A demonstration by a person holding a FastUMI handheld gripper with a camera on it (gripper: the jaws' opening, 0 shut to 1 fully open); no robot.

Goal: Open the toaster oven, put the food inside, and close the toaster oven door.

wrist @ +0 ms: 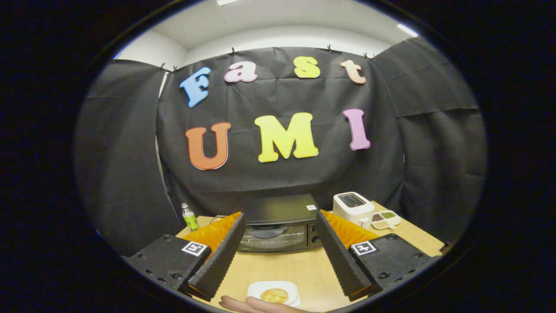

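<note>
Fingers of the gripper point(278, 228) spread wide, holding nothing, frame the closed black toaster oven point(278, 226) ahead on the wooden table point(299, 267); a white plate of round golden food point(274, 294) lies between them.

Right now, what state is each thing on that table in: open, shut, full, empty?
toaster oven: door shut
gripper: fingers spread open, holding nothing
plate: holds a round piece of food, a hand beside it
green bottle: upright, capped
white toaster: slots empty
divided dish: compartments filled
</note>
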